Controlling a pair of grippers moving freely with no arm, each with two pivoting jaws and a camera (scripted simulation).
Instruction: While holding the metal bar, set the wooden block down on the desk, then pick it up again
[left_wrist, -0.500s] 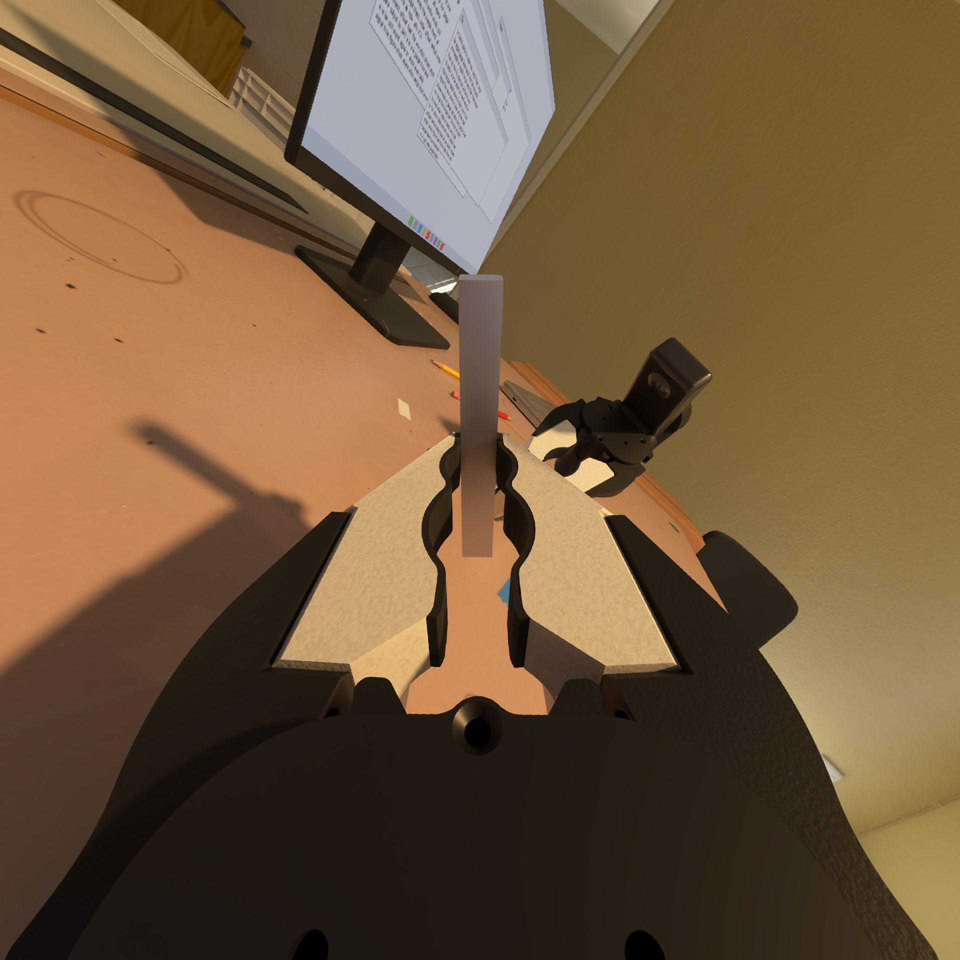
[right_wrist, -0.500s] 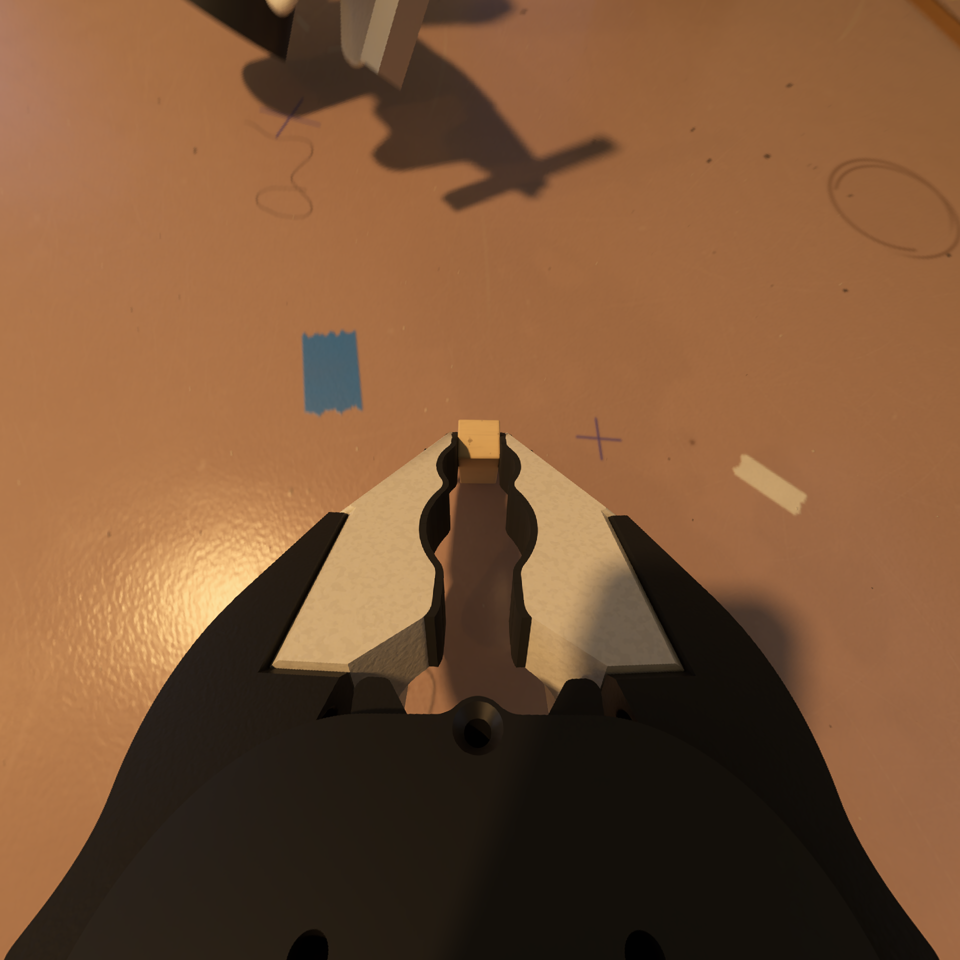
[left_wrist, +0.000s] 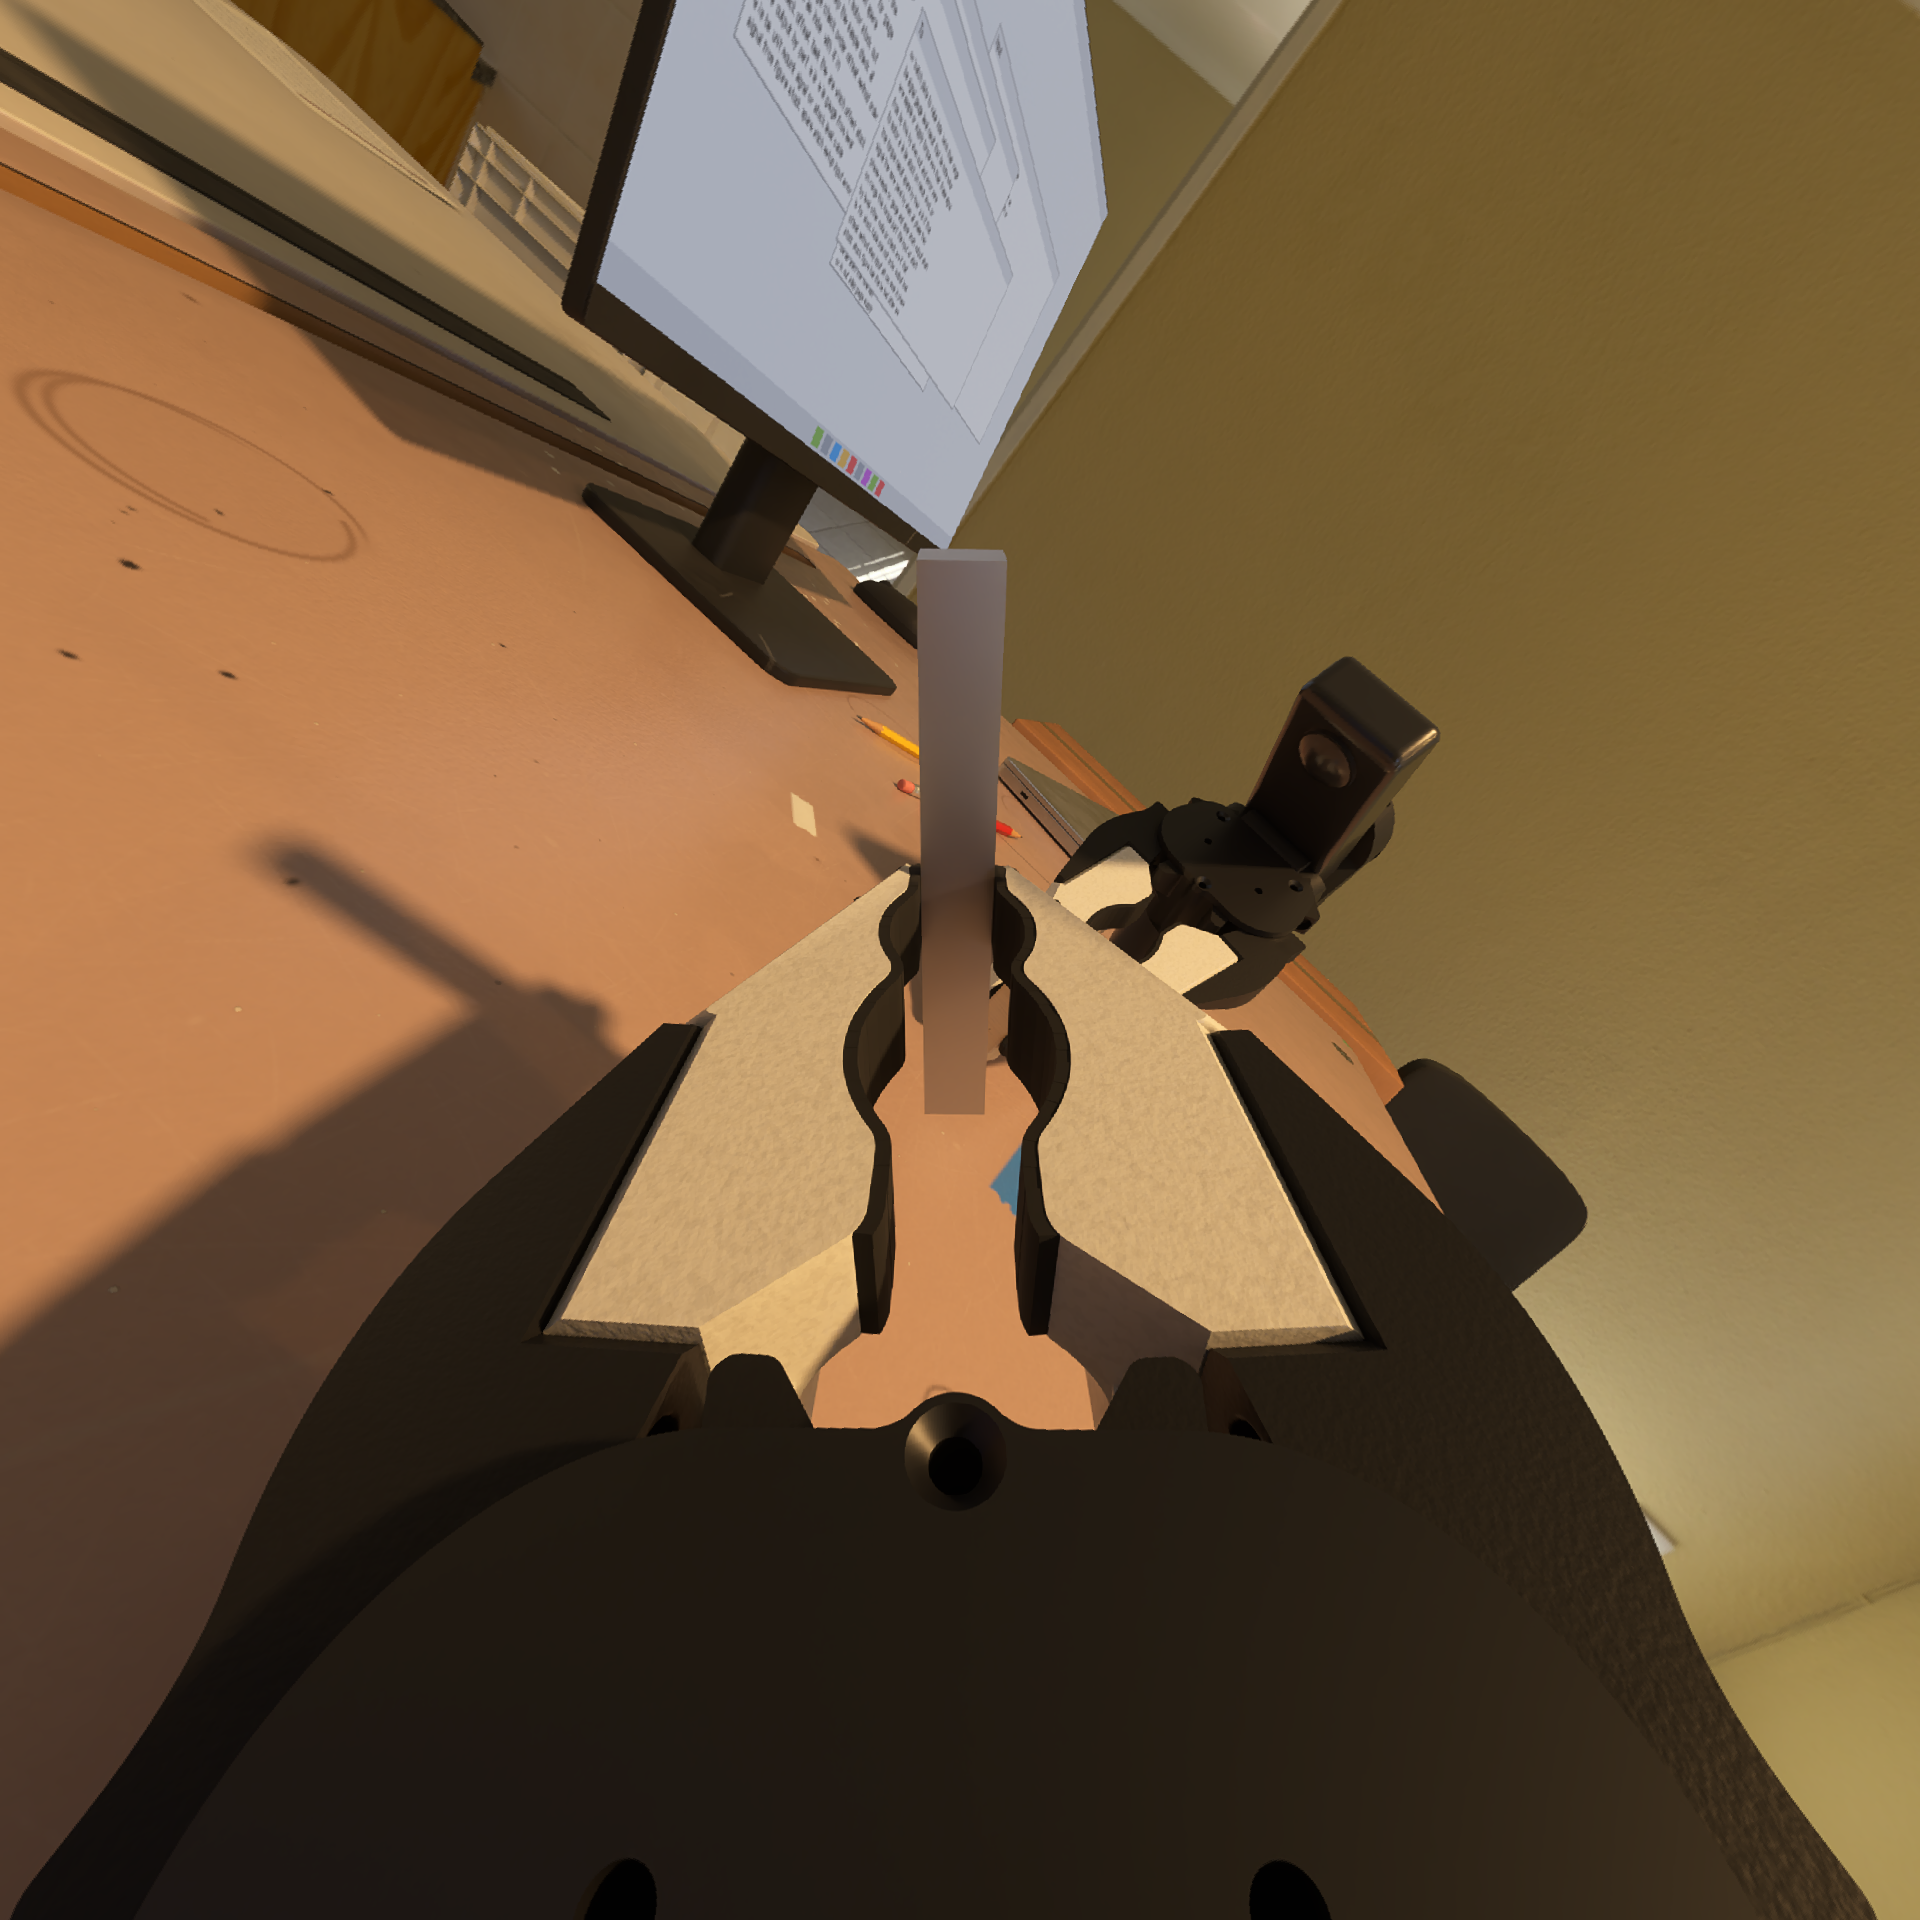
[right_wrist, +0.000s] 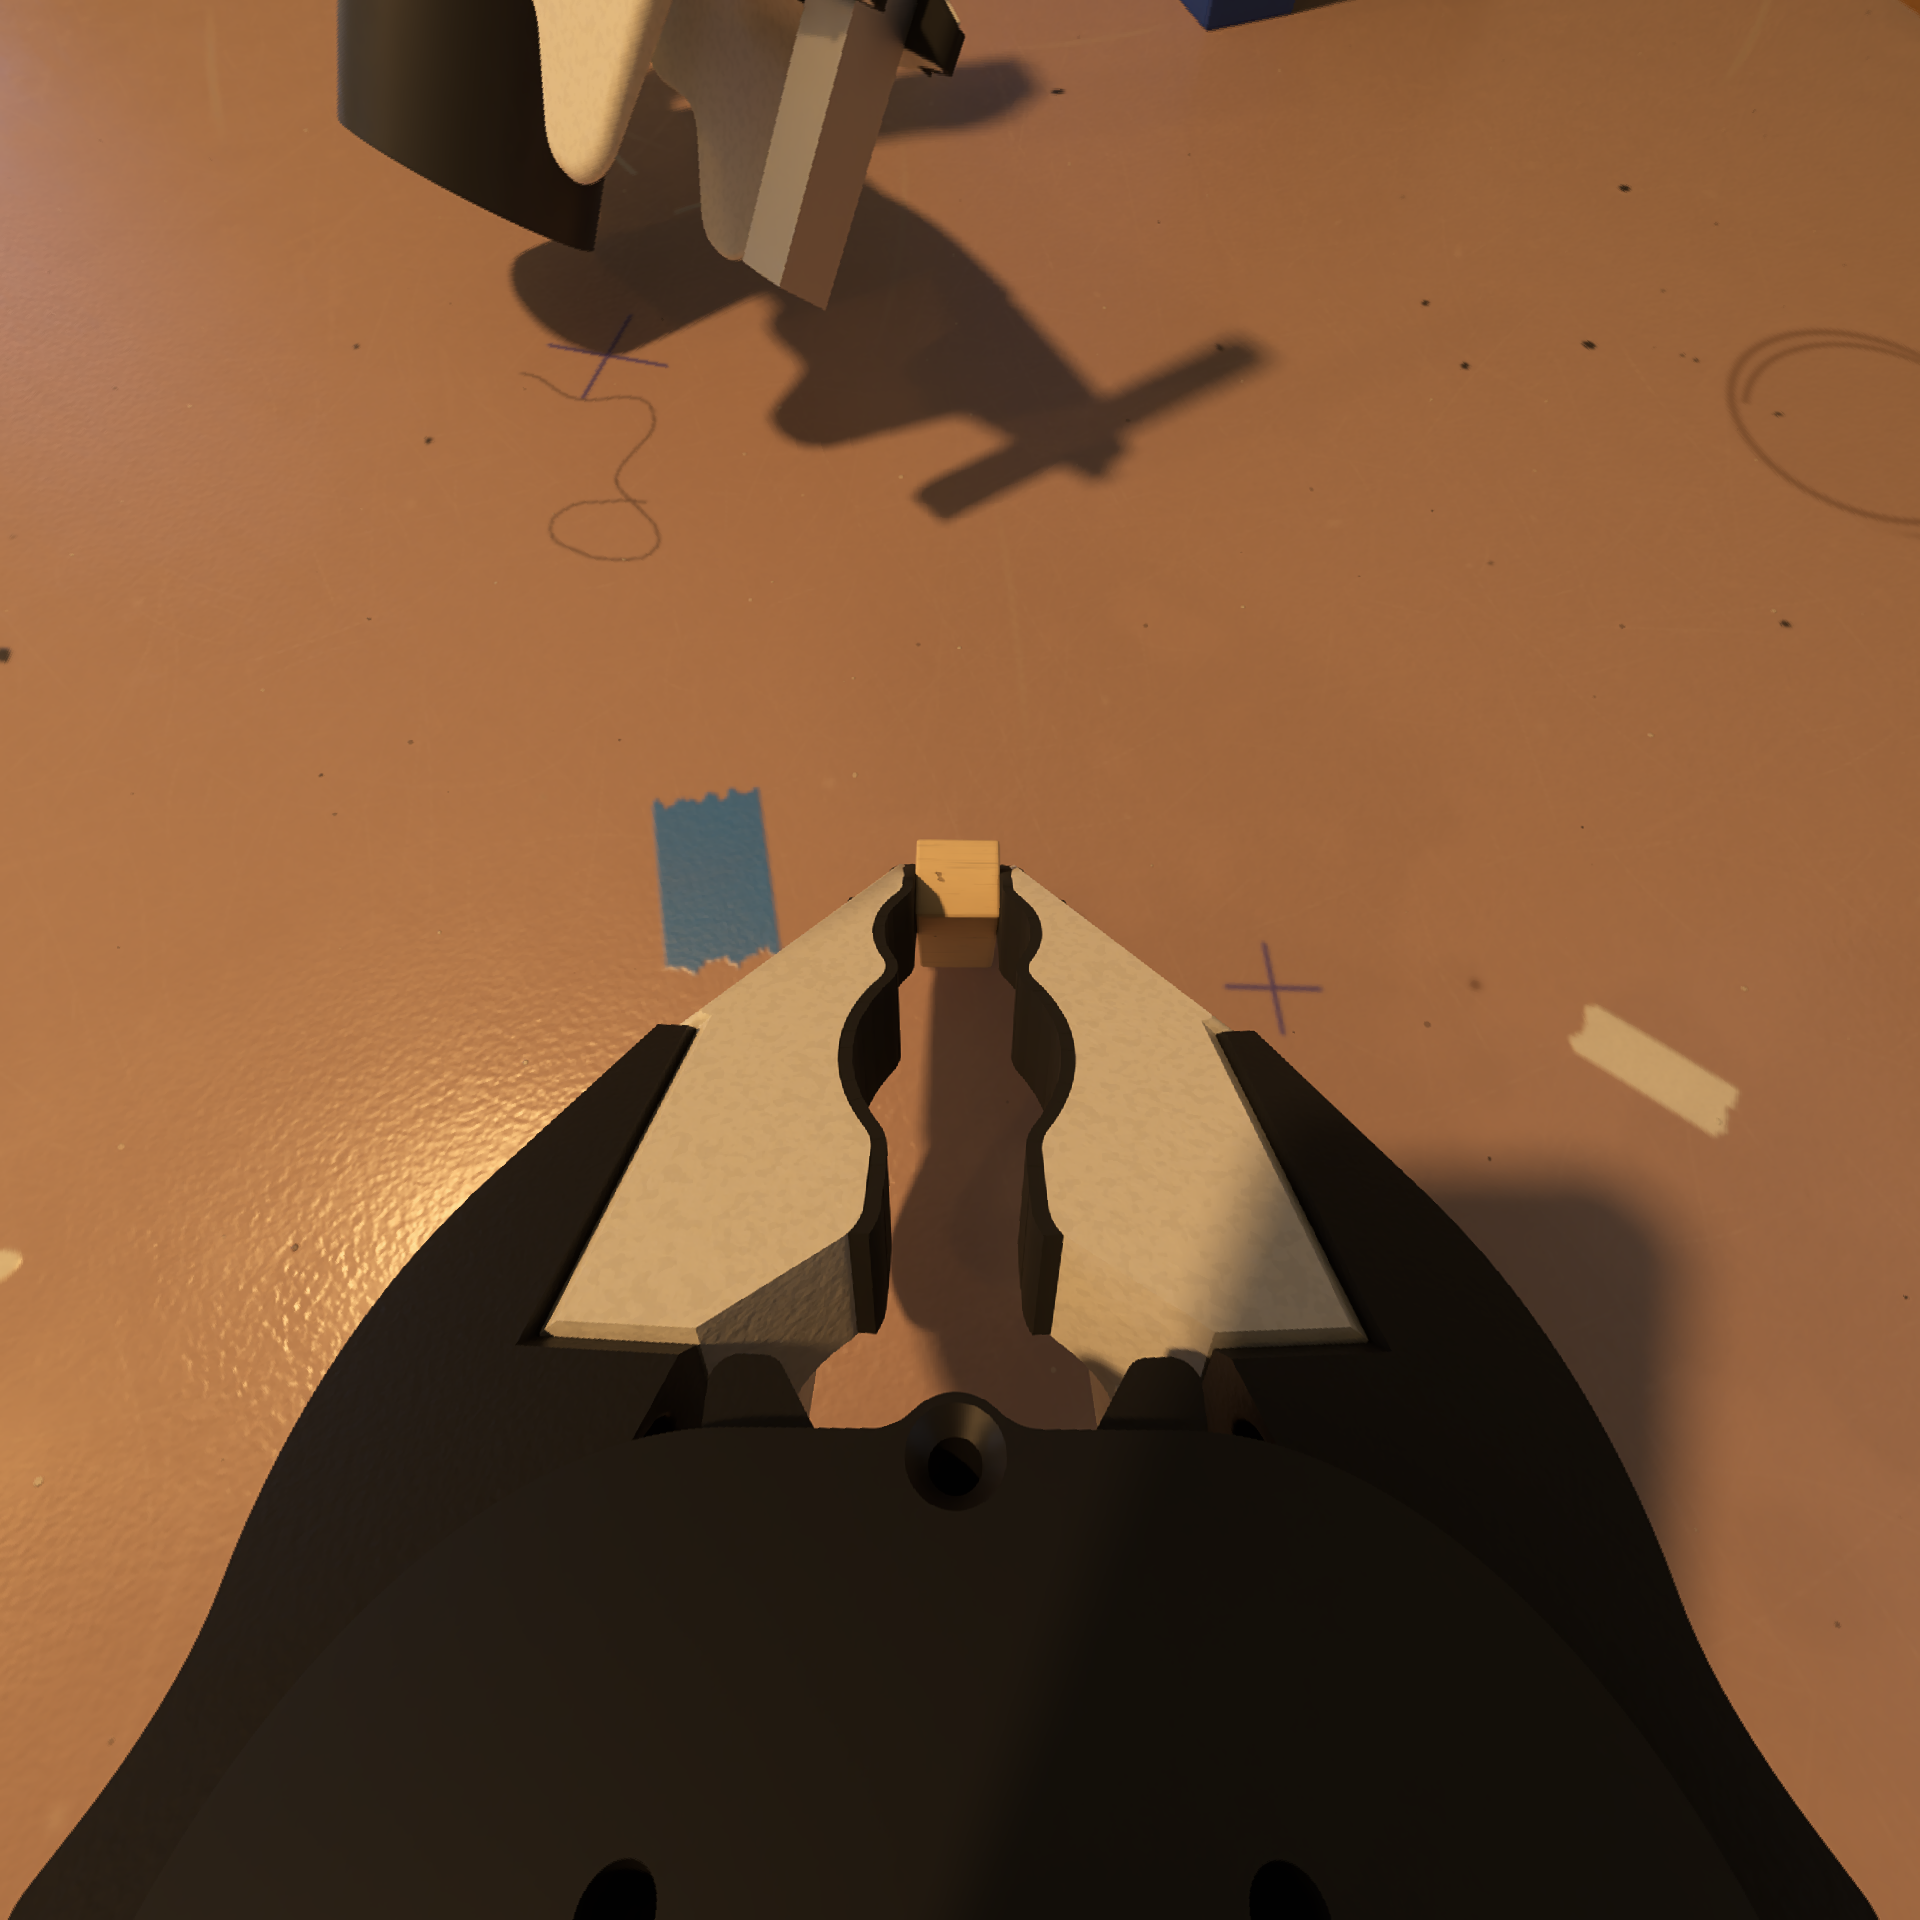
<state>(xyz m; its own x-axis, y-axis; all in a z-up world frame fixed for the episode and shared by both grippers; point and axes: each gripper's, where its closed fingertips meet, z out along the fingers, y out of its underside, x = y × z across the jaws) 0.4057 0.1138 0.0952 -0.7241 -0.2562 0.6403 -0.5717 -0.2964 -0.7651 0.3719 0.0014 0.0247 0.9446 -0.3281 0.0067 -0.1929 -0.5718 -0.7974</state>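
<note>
My left gripper (left_wrist: 956, 896) is shut on a grey metal bar (left_wrist: 961, 748) that stands upright between its fingertips, above the brown desk (left_wrist: 416, 831). My right gripper (right_wrist: 956, 896) is shut on a small wooden block (right_wrist: 956, 883) held at its fingertips, low over the desk (right_wrist: 1351, 675). I cannot tell whether the block touches the desk. The right gripper also shows in the left wrist view (left_wrist: 1164, 914), to the right of the bar. The left gripper (right_wrist: 665, 135) with the bar (right_wrist: 805, 166) shows at the top of the right wrist view.
A monitor (left_wrist: 831, 260) on a black stand is at the back of the desk. A pencil (left_wrist: 888, 736) and a red pen (left_wrist: 1006, 828) lie near it. Blue tape (right_wrist: 715, 878) and pale tape (right_wrist: 1652, 1070) are stuck on the desk beside the block. A dark chair (left_wrist: 1486, 1174) stands past the desk's right edge.
My right gripper has moved forward with the block, so the blue tape now lies beside the block and the left gripper looms larger. The left gripper and bar have barely moved.
</note>
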